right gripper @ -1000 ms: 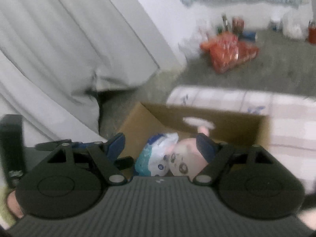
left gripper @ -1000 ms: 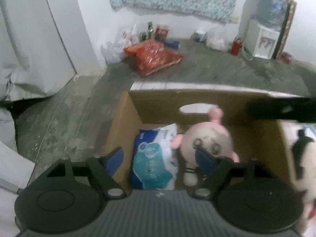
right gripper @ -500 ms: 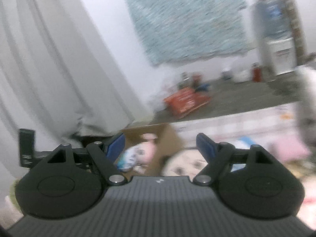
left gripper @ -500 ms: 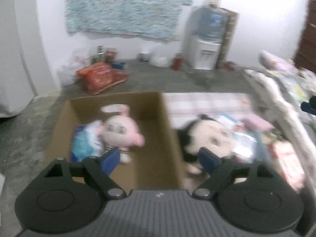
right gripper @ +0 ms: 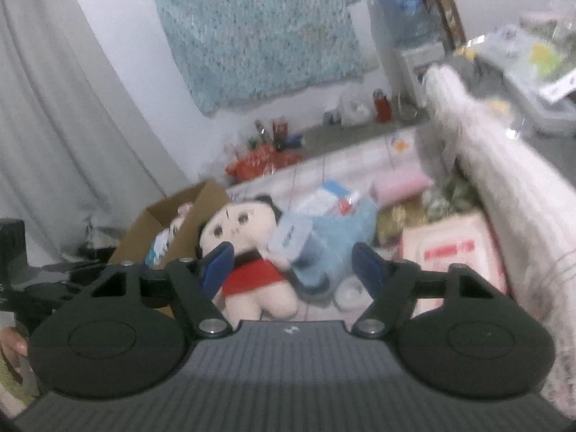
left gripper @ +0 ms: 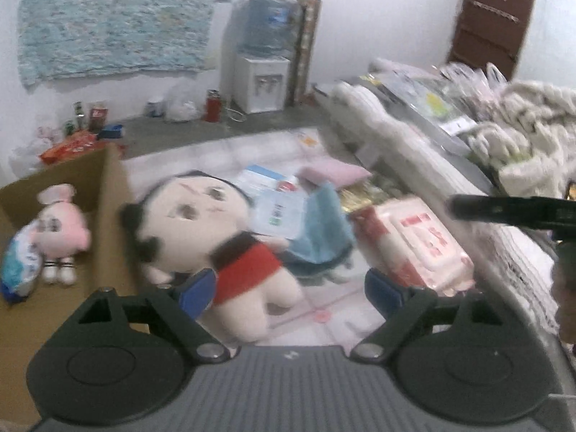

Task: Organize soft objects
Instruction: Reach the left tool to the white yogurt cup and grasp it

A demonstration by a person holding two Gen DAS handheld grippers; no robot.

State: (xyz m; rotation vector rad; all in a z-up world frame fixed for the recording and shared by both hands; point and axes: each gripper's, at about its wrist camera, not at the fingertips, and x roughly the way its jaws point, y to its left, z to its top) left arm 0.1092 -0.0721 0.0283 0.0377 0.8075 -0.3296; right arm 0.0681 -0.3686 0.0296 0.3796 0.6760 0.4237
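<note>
Bare pale mat [left gripper: 324,309] between cardboard box [left gripper: 111,194] wall and wipes pack [left gripper: 424,241].

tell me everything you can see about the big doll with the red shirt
The big plush doll has a cream face, black hair, drawn eyes, a red top with a dark collar, and stubby cream legs. It lies face-up on the pale mat, head against the cardboard box, a clear packet overlapping its shoulder. Nothing grips it.

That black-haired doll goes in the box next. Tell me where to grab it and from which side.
Grip the black-haired doll across its red-clad torso, coming from above with the fingers either side of the waist. It lies face up on the mat, and the torso looks narrower than the big head, which a clear packet partly overlaps. The left gripper is open nearest it.
</note>
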